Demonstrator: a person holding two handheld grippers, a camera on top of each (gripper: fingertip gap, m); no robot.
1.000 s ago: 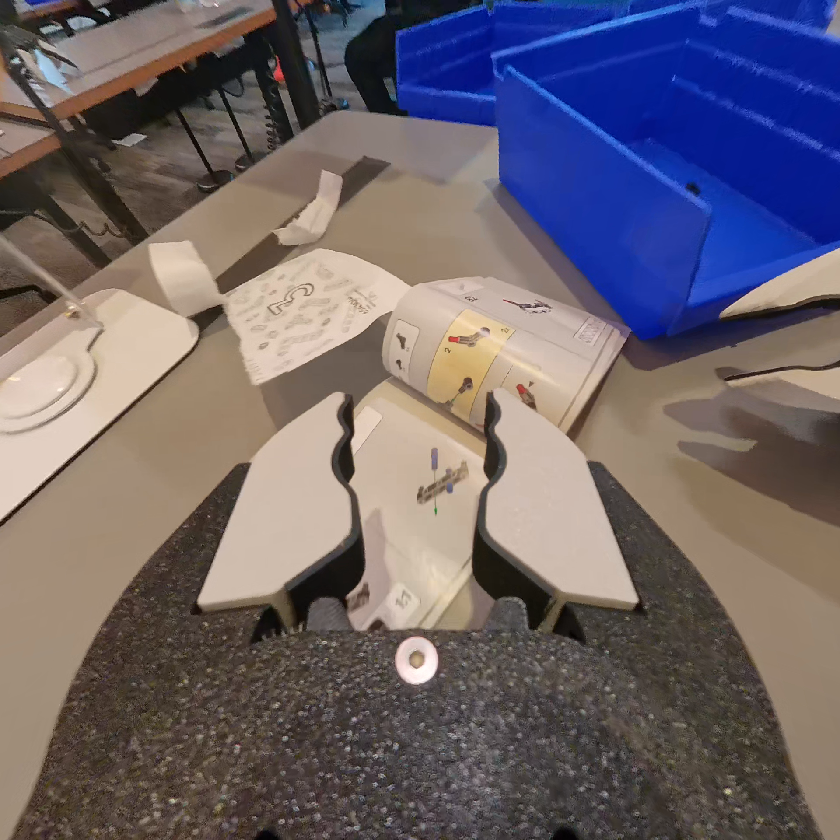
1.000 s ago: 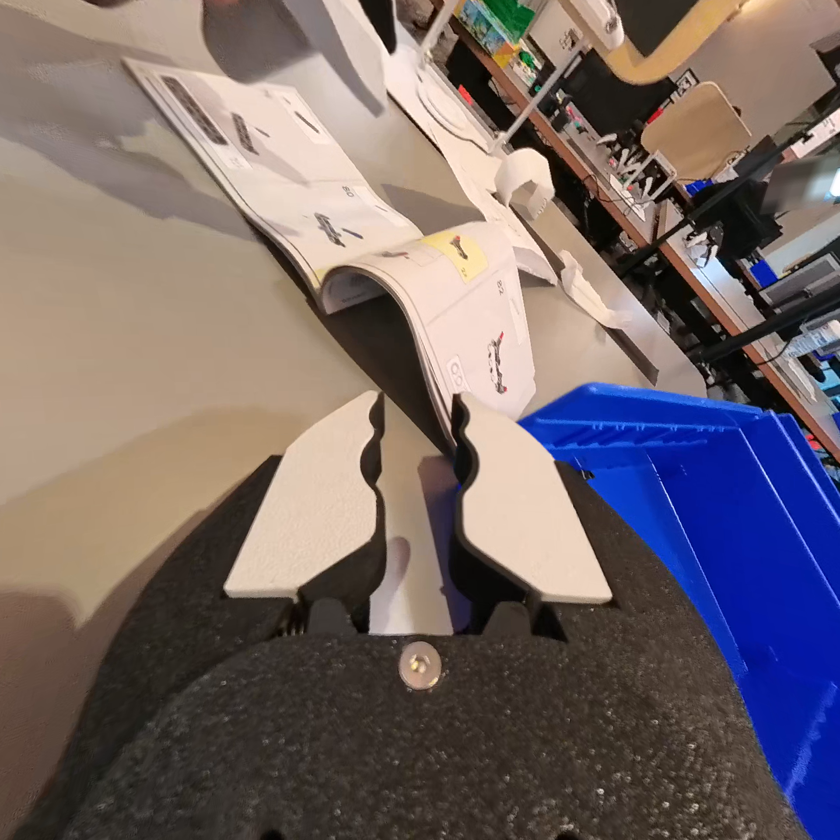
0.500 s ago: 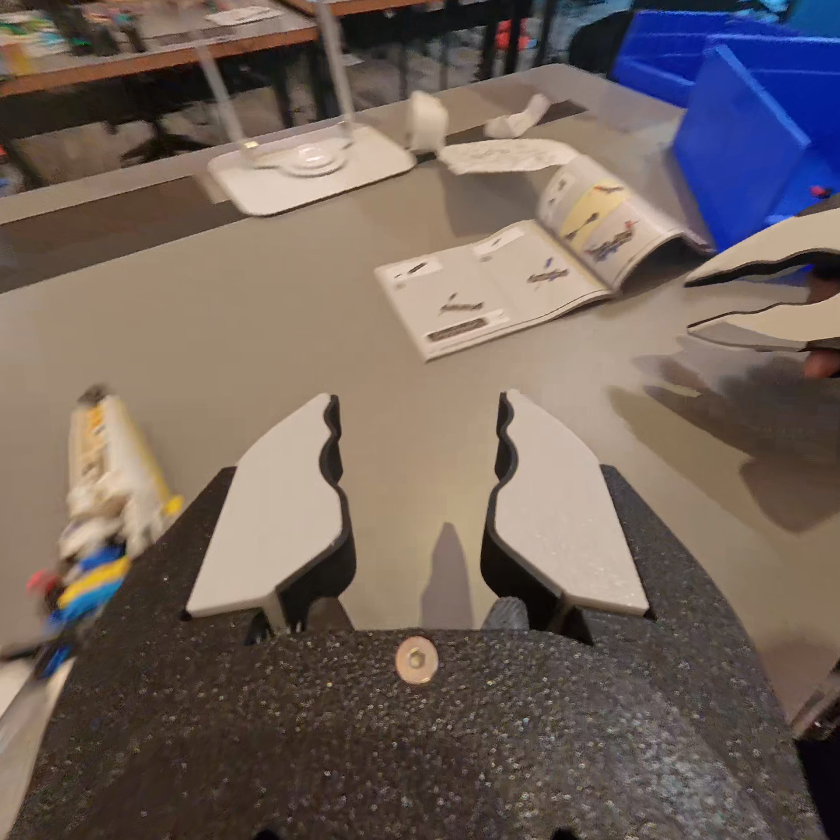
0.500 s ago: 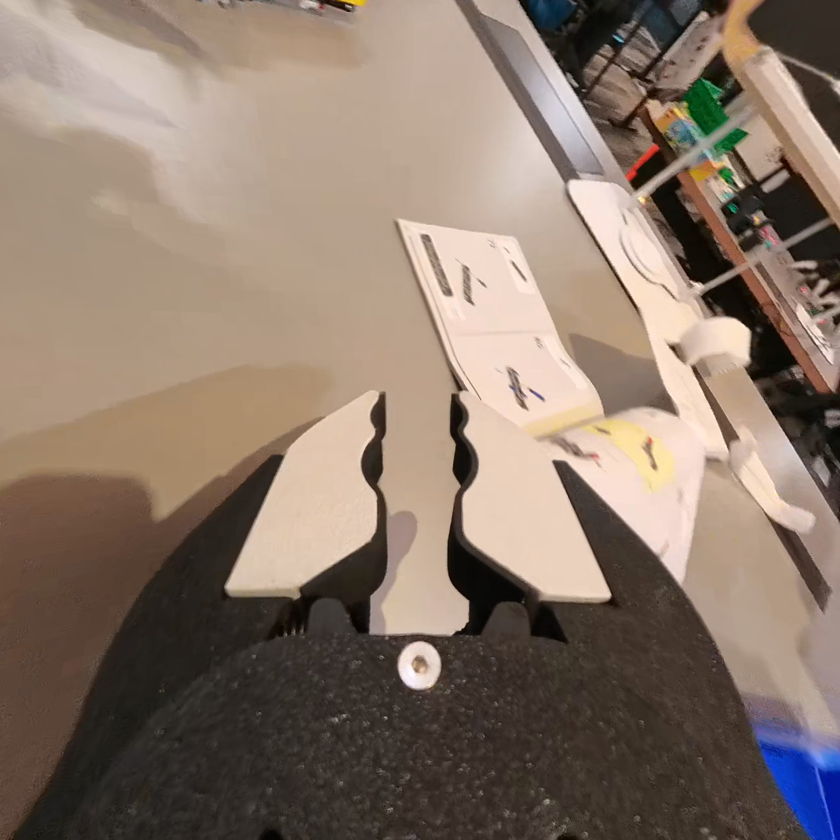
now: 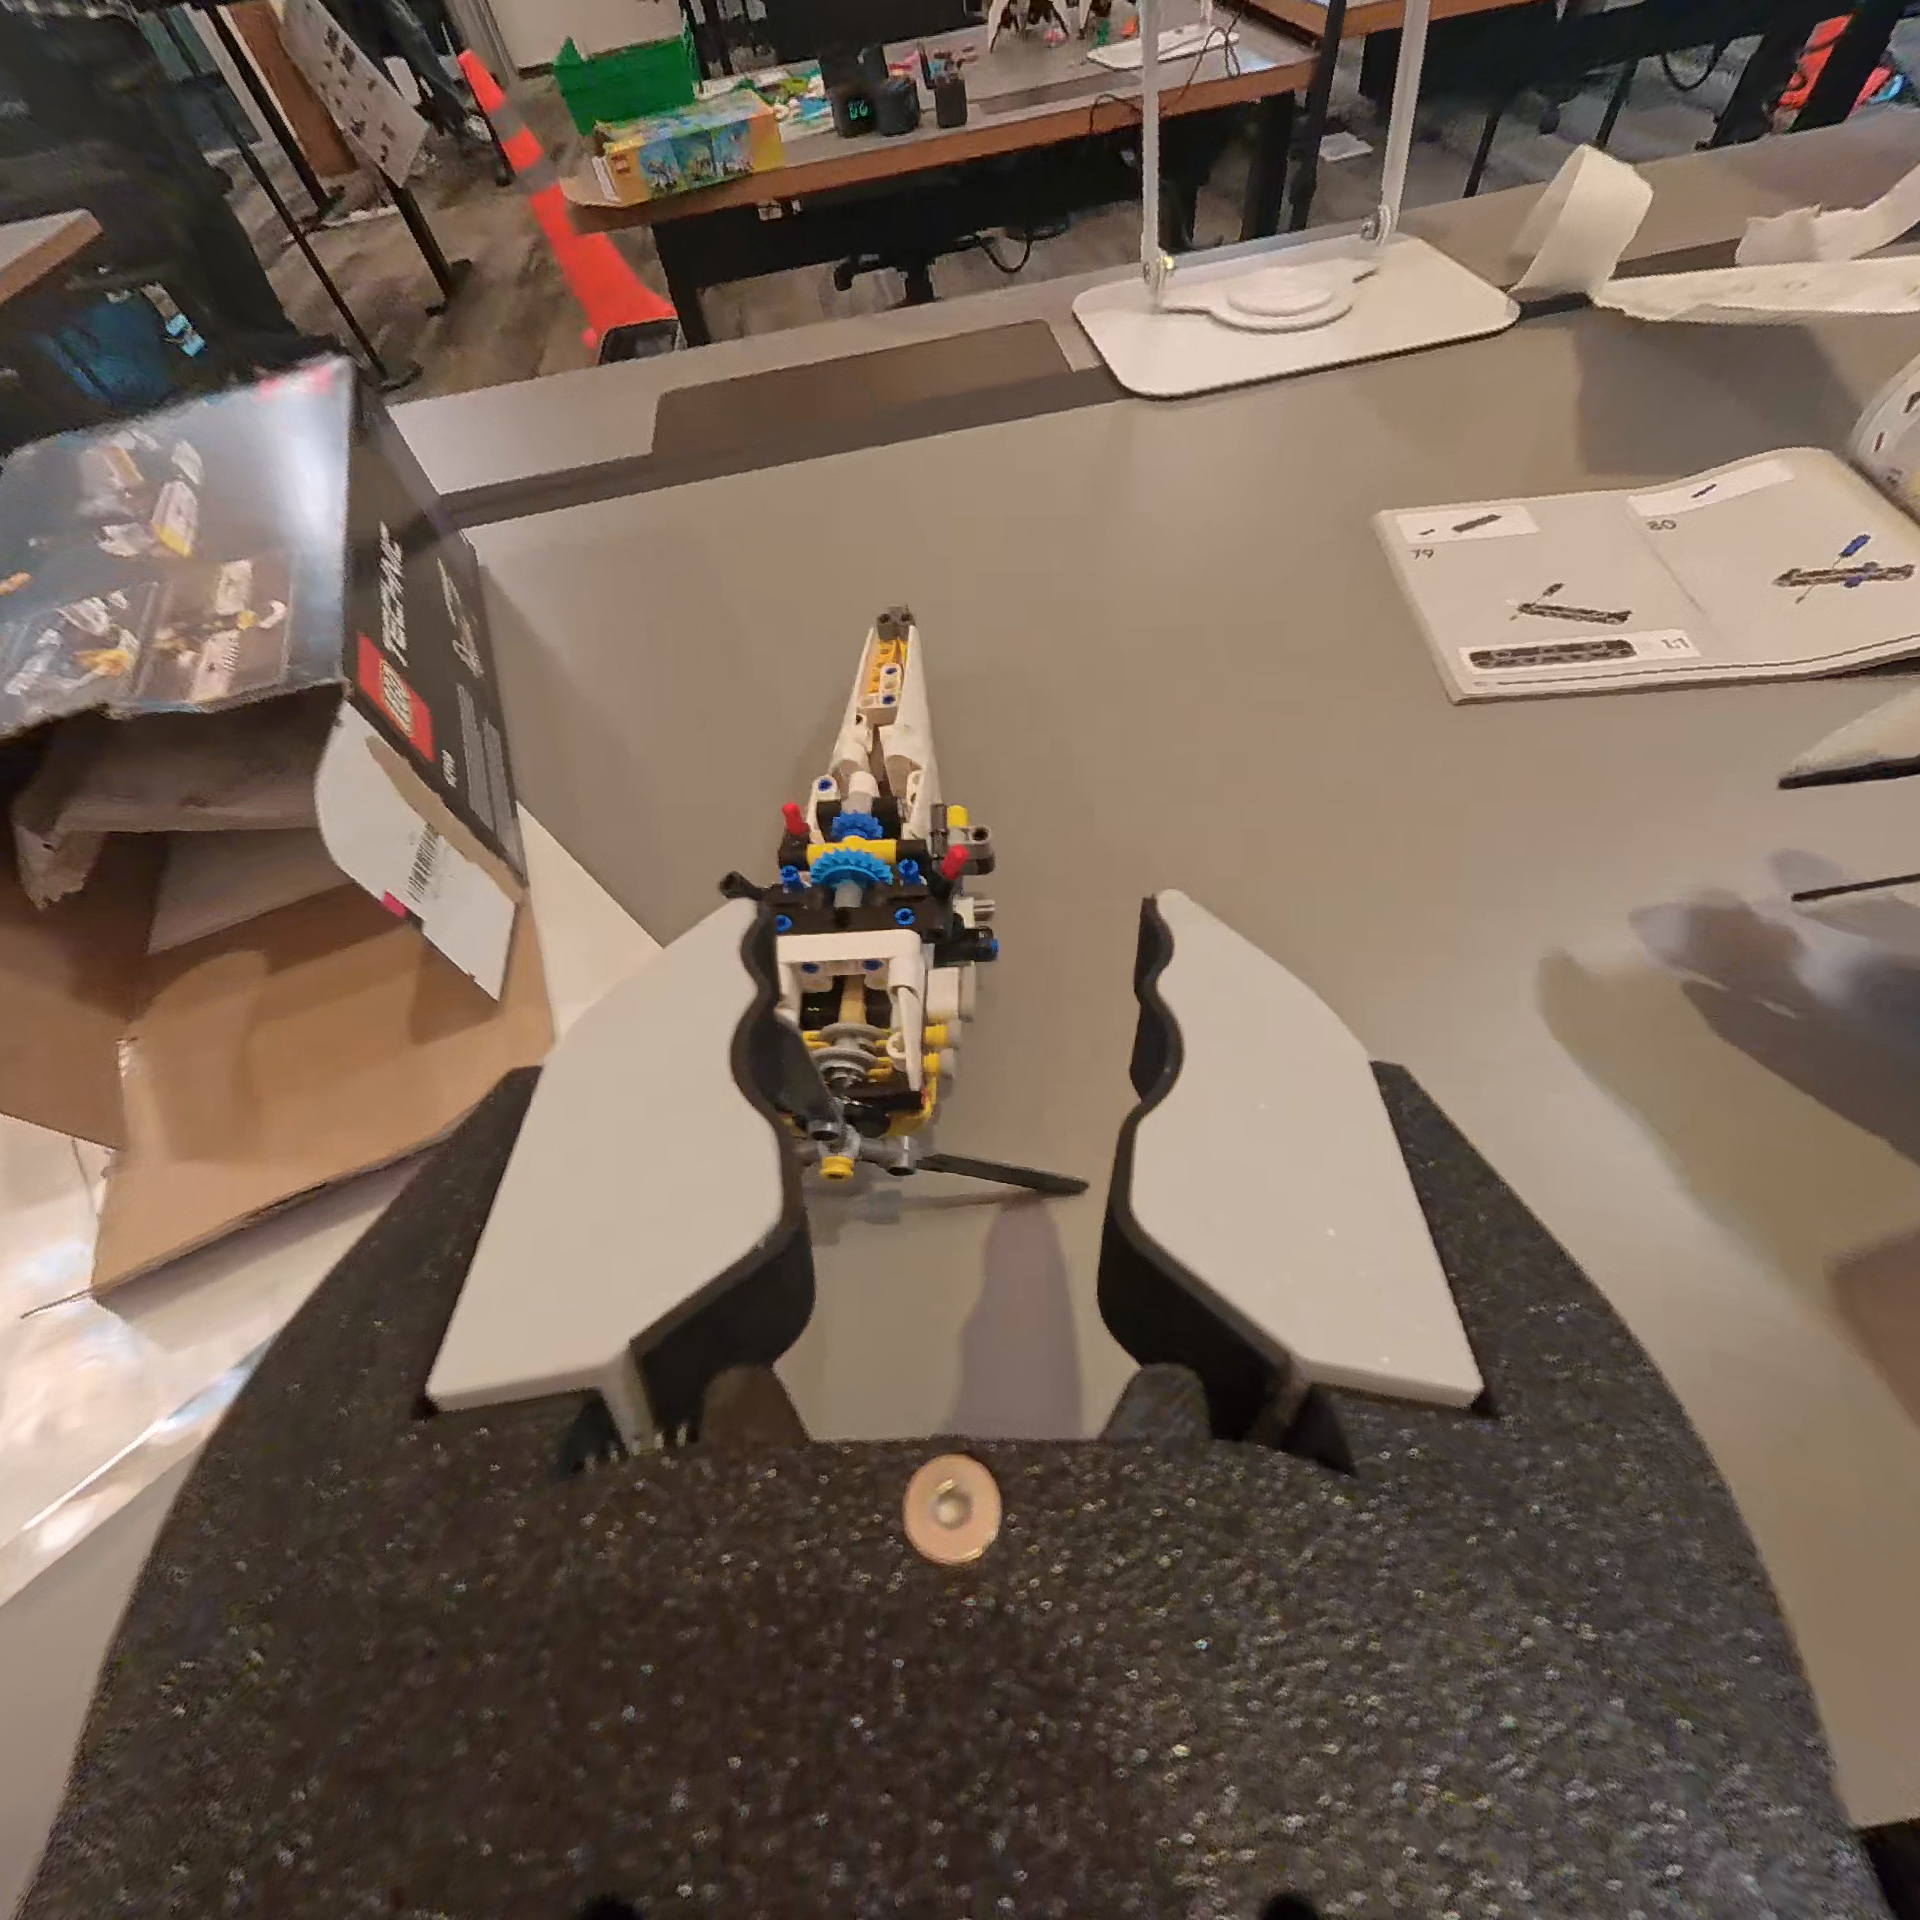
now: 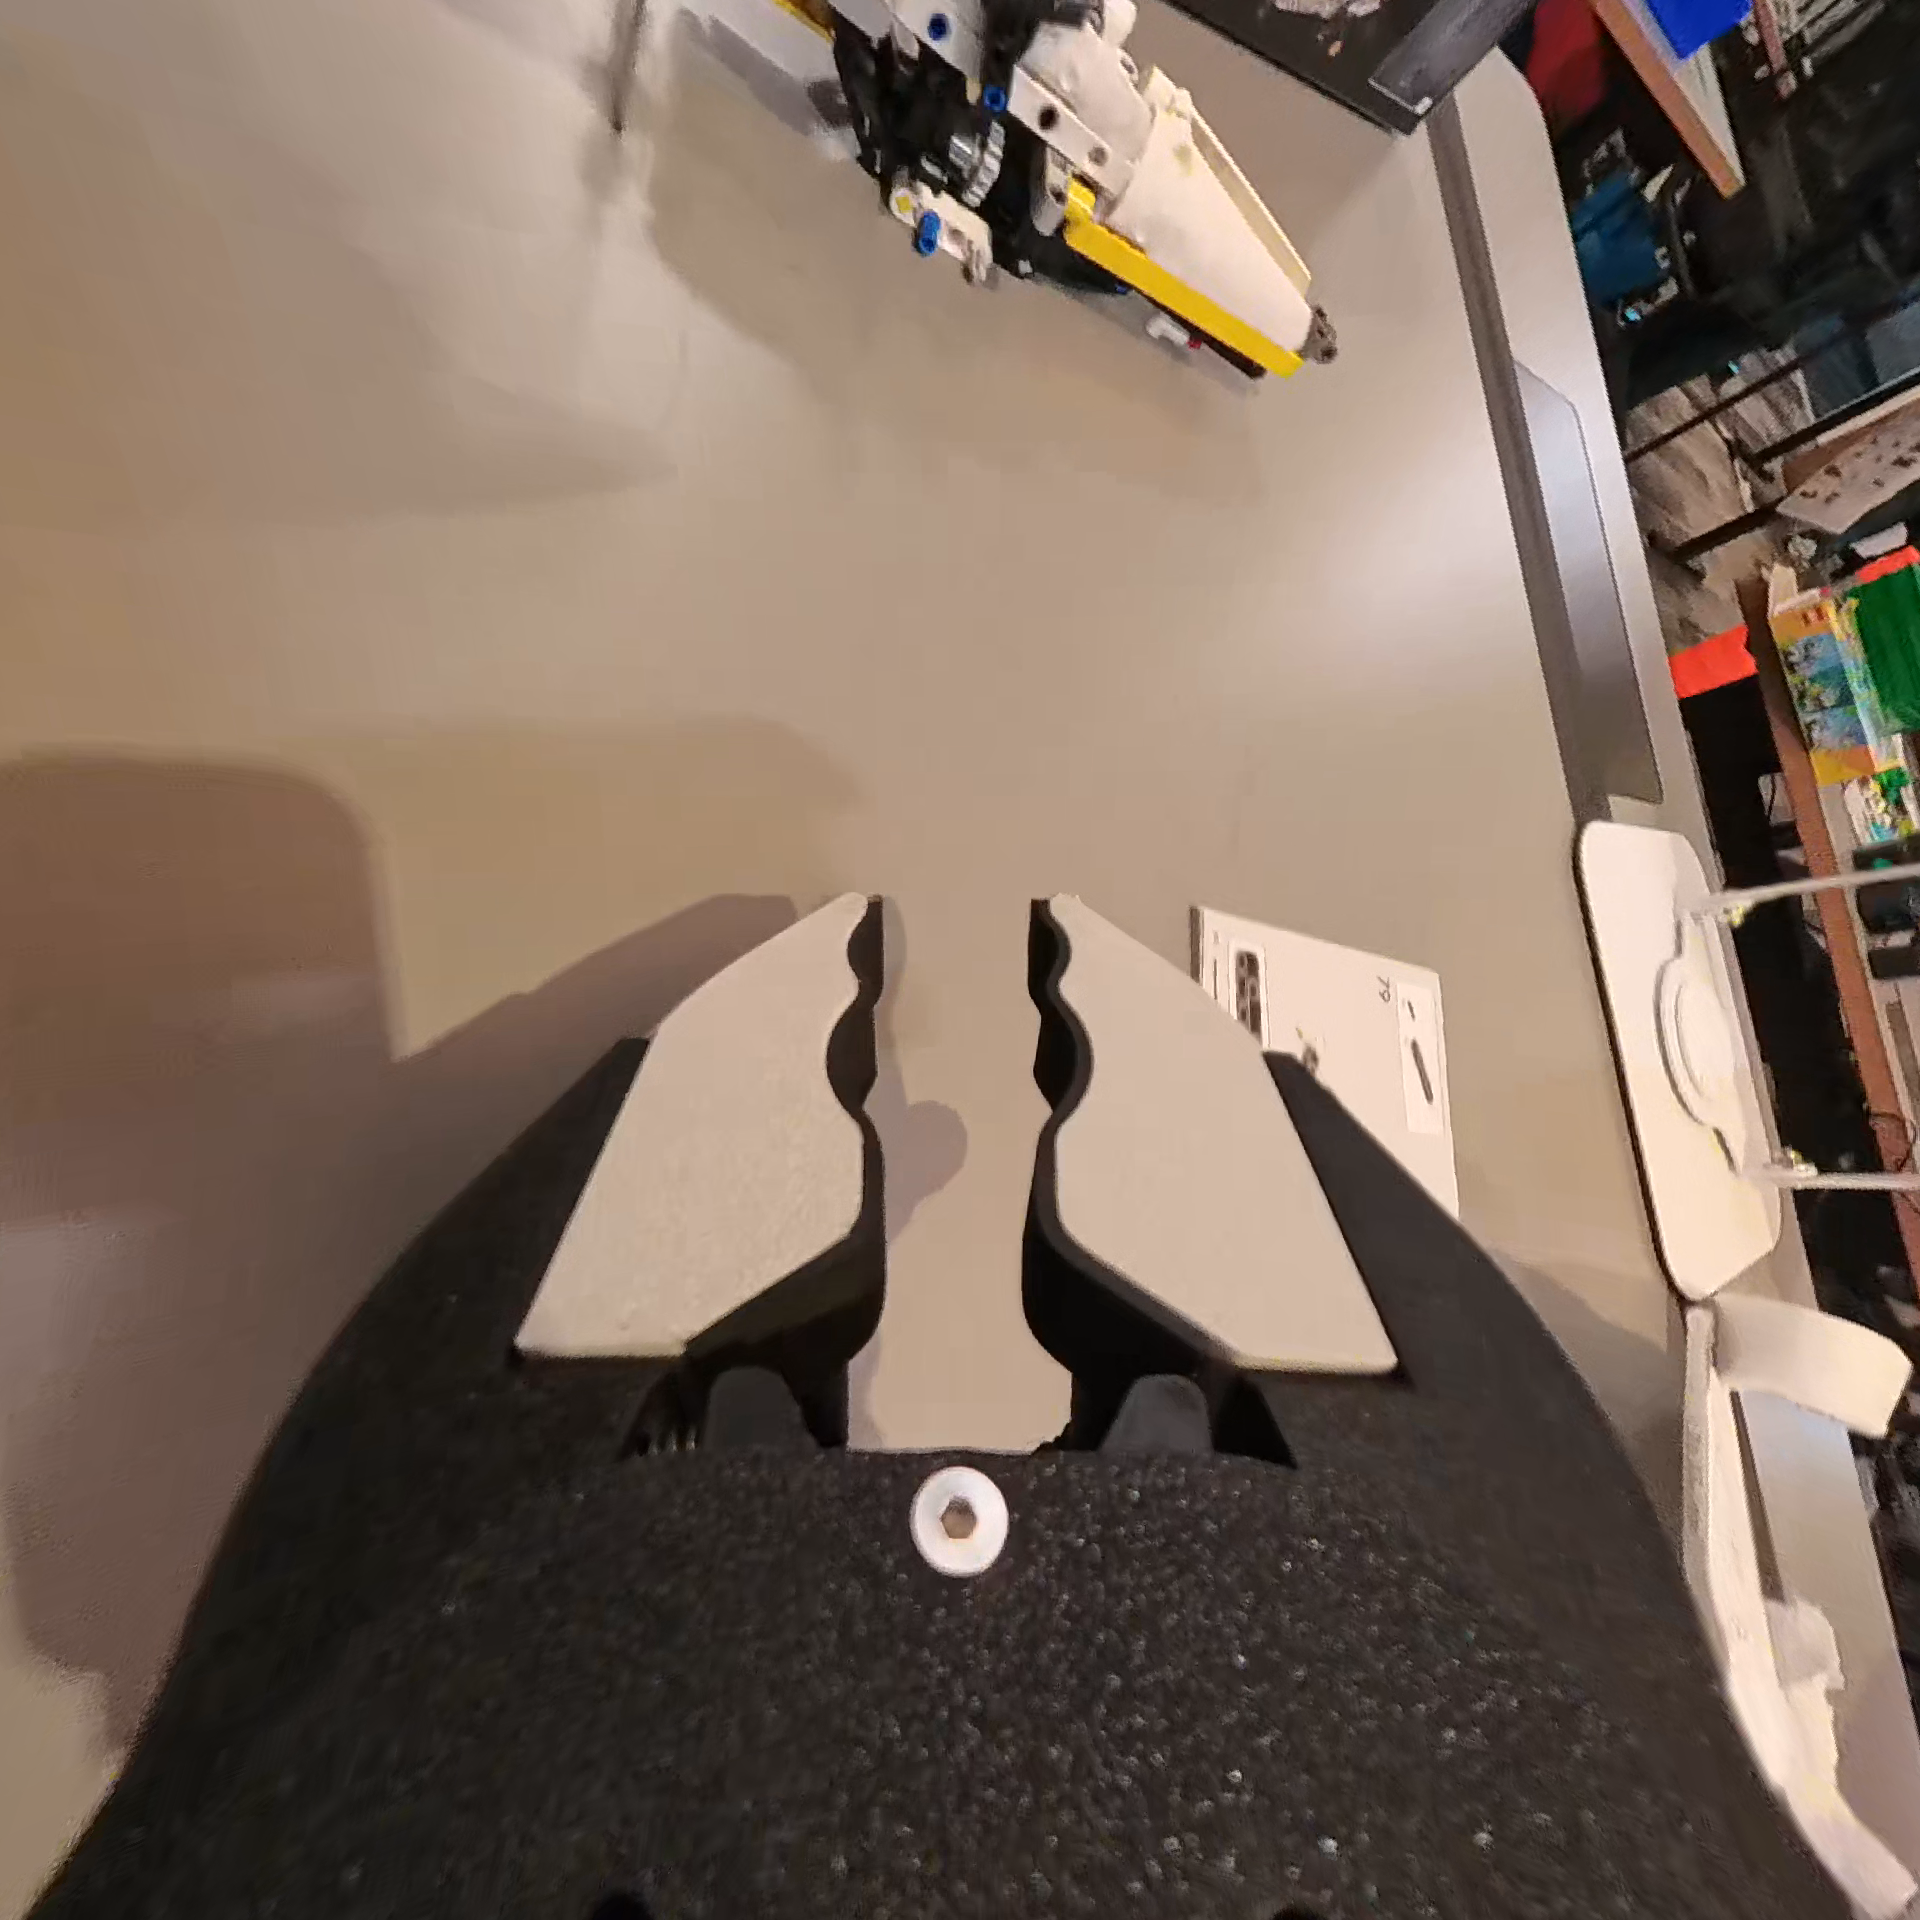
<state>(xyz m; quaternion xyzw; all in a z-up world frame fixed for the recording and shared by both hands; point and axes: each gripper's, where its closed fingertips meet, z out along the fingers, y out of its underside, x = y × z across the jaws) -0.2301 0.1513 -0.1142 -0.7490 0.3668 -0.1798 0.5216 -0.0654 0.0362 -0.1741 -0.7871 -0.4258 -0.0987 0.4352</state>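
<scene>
The jaws of the left gripper (image 5: 951,914) stand wide apart with nothing clamped: a brick-built model (image 5: 878,935) lies on the grey table (image 5: 1195,644) in the gap, hard up against the inner face of the left finger (image 5: 644,1122) and well clear of the right one, so it stands between the pads without being pressed. Its tapered white nose points straight ahead, away from the jaws; its blocky black-and-white frame with blue gears sits level with the fingertips, and a thin black blade sticks out sideways deeper in the gap. The right gripper (image 6: 956,904) has its jaws a little apart over bare table, holding nothing; the model (image 6: 1070,177) lies well ahead of it, and an open instruction booklet (image 6: 1340,1039) sits just beside its right finger. By its look the model is light and stiff but brittle, made of pressed-together plastic that could pop apart or skid on the smooth top. The squarish frame behind the gears seems the soundest place to pinch; the slim nose, the red and blue pegs and the blade look too weak. To the left of the left gripper stands a torn cardboard box (image 5: 239,665); a white lamp base (image 5: 1288,312) lies far ahead.
</scene>
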